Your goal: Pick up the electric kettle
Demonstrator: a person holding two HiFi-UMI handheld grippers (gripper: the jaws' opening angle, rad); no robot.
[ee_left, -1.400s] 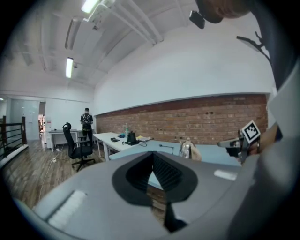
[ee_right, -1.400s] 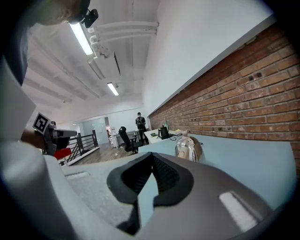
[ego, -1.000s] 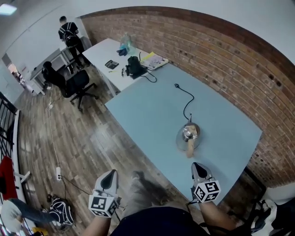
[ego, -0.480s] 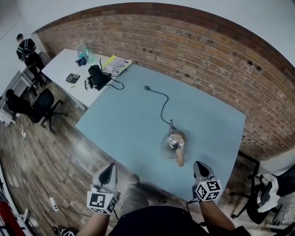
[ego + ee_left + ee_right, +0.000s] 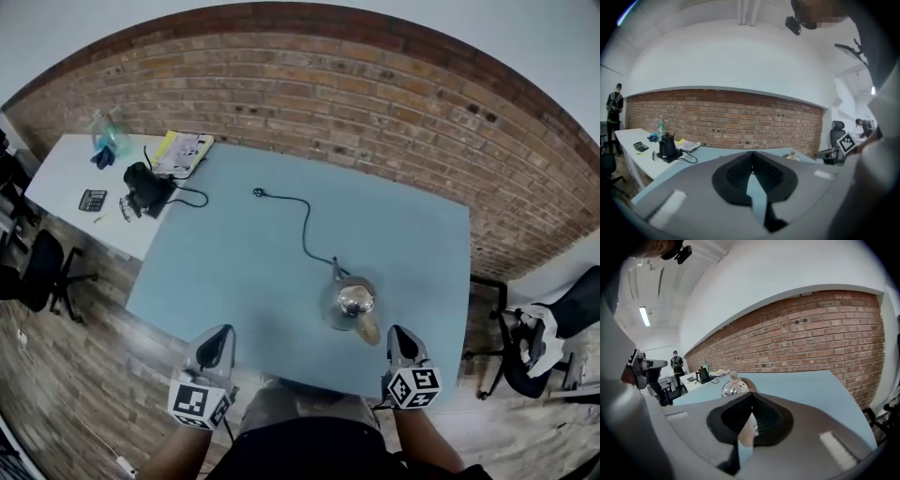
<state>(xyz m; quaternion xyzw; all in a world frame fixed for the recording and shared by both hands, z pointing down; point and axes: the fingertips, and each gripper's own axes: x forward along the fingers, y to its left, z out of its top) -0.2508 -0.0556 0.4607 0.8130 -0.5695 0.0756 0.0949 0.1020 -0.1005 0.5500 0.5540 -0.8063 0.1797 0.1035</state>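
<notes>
Left gripper [image 5: 217, 336]: at the near edge of the table [image 5: 234, 272], well left of the kettle. Fingers pressed together, nothing between them.
Cord [image 5: 305, 220]: black, runs loose across the table from a free plug [image 5: 258, 192] to the back of the kettle. It looks attached, so it will likely trail and drag on a lift.
Kettle [image 5: 347, 302]: upright on the table, near the front edge, right of centre. Shiny rounded metal body, small knob on the lid.
Handling (judged): stiff body, polished and curved, so slippery to flat pads. Weight unknown, as no view shows whether it holds water. Could tip forward if lifted from one end.
Handle [image 5: 367, 328]: pale, wood-coloured, points toward the person. Best place to grip. It looks rigid, less slick than the metal, and narrow enough for the pads to close across.
Right gripper [image 5: 401, 334]: just right of the handle's end, not touching it. Fingers pressed together on nothing, so they must spread before any grip.
</notes>
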